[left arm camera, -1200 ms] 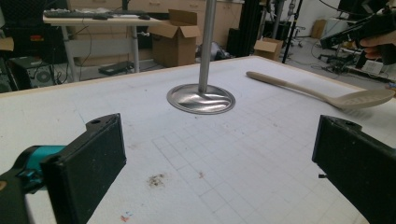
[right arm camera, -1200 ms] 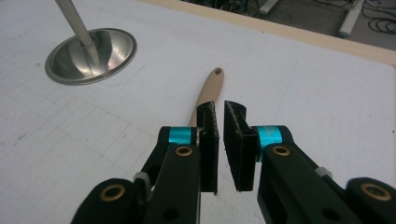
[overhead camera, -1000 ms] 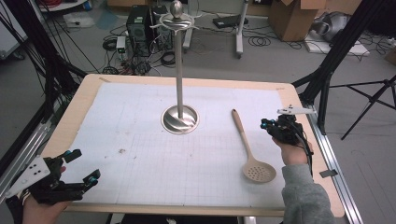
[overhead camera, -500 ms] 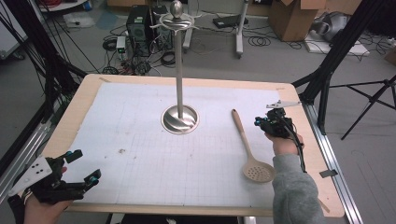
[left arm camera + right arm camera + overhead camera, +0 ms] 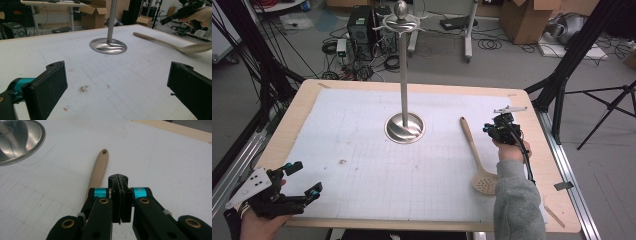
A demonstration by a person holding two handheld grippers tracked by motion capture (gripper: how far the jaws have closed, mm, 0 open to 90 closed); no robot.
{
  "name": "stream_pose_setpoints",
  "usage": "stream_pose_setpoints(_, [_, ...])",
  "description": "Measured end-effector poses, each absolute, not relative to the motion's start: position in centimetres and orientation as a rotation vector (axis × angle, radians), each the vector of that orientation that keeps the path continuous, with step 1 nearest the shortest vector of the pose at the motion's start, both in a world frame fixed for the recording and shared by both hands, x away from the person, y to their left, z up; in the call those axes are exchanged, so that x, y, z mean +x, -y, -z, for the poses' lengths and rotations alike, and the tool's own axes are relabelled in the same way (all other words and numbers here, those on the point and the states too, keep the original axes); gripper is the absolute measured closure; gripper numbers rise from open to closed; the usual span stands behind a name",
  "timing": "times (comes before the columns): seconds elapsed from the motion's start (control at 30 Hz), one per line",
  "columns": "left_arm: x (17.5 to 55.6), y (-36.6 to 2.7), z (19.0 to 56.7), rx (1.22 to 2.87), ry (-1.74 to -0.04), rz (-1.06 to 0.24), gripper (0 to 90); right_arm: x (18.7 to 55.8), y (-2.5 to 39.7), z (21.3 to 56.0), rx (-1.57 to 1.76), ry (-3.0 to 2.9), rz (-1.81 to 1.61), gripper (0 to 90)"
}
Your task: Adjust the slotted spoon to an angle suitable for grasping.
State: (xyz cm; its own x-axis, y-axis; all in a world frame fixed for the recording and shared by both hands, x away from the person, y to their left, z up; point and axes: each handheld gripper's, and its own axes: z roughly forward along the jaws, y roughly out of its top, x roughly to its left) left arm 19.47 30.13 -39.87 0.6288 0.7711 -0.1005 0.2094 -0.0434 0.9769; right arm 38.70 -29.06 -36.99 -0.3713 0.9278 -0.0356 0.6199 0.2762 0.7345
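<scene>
High view: wooden slotted spoon (image 5: 477,154) lies flat on the white gridded mat (image 5: 362,150), right of centre, handle end pointing away toward the far edge, slotted bowl toward the near edge. Right gripper (image 5: 493,131) held just beside the handle's upper part, on its right, a grey sleeve (image 5: 517,205) trailing back from it; whether it touches the spoon cannot be told here. Metal stand (image 5: 404,75) rises from a round base at mat centre, well apart from the spoon's bowl, near its handle tip. Left gripper (image 5: 302,180) low at the near left corner of the table (image 5: 302,100), jaws spread, nothing between them.

Left gripper view: both black jaws stand wide apart over bare mat with a small dark smudge (image 5: 83,88) between them. Stand base (image 5: 108,46) ahead; spoon (image 5: 172,45) lies to the right, farther off. The other gripper hangs above the spoon at upper right.

Right gripper view: jaws pressed together, pads meeting, nothing caught. Spoon handle (image 5: 98,171), with its hanging hole at the tip, runs out from behind the left jaw. Stand base (image 5: 17,140) at upper left.
</scene>
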Motion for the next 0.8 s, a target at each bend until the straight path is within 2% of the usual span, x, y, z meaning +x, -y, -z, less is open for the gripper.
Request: stream_pose_setpoints(0.8, [19.1,-30.4,39.9,1.585,-0.842,-0.561,3.0,41.1,26.4,39.8,1.409,-2.183,-0.774,90.0])
